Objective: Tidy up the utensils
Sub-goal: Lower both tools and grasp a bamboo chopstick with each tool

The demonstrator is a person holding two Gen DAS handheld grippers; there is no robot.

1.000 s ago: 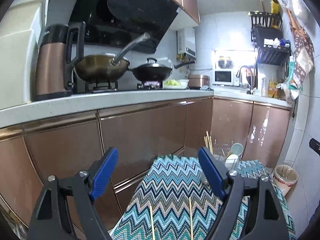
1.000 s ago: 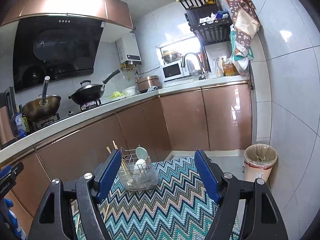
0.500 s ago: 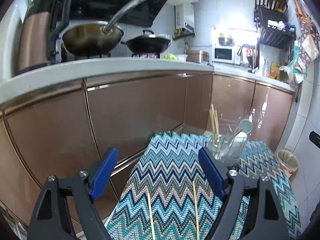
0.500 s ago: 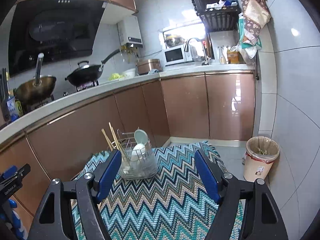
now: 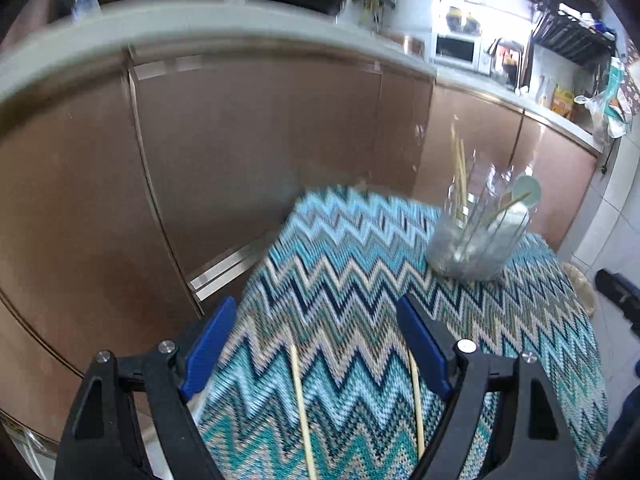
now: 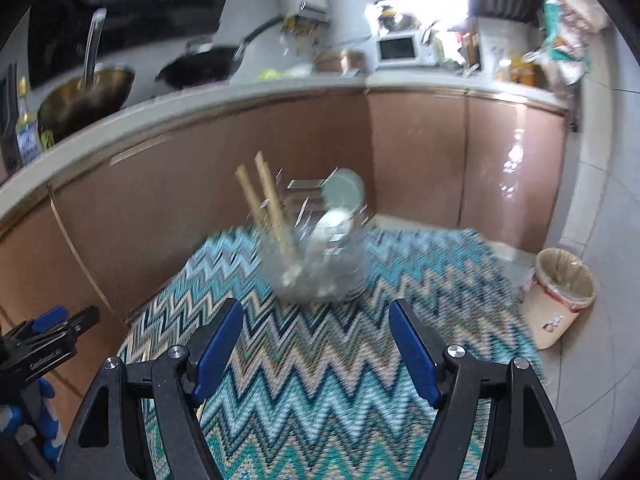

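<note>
Chopsticks [image 5: 301, 408] lie loose on our zigzag-clothed surface [image 5: 360, 280], under the left tongs [image 5: 316, 346]; the holder [image 5: 476, 240] stands at two o'clock. Both left and right tongs [image 6: 316, 344] gape empty. We should straddle one stick squarely, then close.

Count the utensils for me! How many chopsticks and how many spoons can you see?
Loose chopsticks lying on the zigzag cloth: 2
Chopsticks standing in the wire holder: 2
Spoons in the wire holder: 2
Total: 6
</note>
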